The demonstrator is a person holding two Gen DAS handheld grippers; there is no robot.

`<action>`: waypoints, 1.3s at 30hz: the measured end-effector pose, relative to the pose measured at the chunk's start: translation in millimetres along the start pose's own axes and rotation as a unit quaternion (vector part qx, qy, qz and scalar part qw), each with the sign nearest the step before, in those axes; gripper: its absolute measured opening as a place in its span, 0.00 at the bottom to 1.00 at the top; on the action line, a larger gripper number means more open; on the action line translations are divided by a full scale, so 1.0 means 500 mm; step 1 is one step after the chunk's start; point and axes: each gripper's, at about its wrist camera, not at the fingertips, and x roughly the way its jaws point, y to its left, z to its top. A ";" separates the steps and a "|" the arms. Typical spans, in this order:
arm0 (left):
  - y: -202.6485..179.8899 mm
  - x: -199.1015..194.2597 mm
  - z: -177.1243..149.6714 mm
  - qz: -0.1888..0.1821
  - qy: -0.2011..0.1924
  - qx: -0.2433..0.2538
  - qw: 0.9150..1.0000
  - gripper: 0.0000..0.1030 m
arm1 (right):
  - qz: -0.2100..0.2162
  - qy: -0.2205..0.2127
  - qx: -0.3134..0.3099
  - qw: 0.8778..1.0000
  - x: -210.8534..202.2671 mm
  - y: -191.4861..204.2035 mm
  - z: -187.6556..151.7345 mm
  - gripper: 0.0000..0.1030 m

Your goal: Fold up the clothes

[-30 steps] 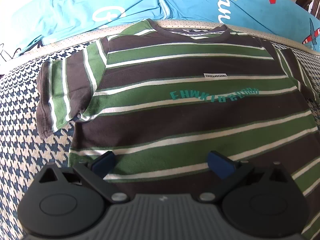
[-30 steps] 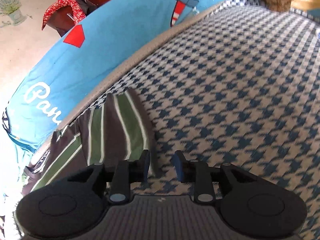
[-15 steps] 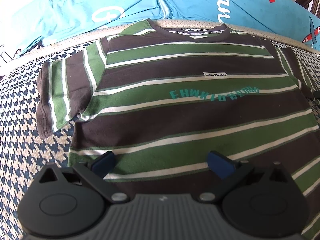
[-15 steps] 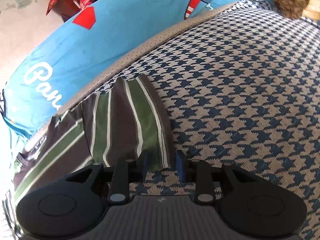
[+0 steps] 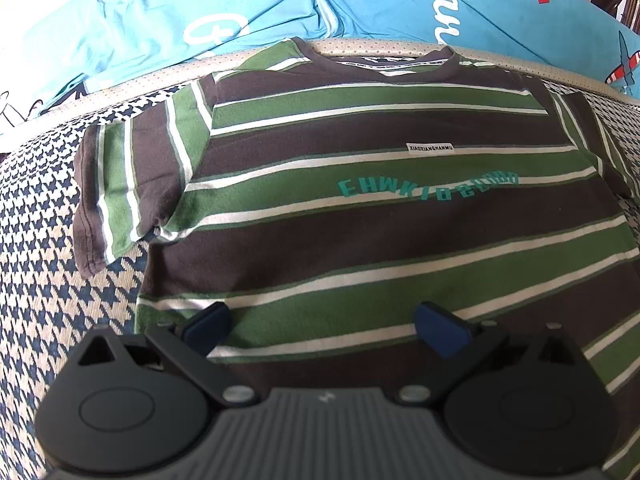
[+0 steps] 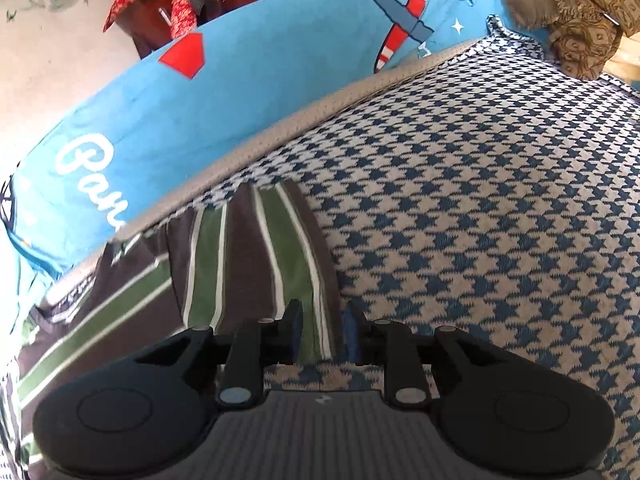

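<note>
A houndstooth-covered bed carries a striped green, brown and white T-shirt, spread flat, front up, collar toward blue pillows. The left gripper hovers over the shirt's hem, jaws wide apart. The right gripper, jaws narrowly parted, straddles the sleeve edge.

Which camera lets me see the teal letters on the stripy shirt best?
The left wrist view: the teal letters sit in plain sight across the striped shirt. The right wrist view shows only a sleeve, no letters.
</note>
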 end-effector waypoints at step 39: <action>-0.001 0.002 0.000 0.006 -0.002 0.001 1.000 1.00 | 0.076 -0.071 0.006 0.995 0.158 0.003 0.099 0.30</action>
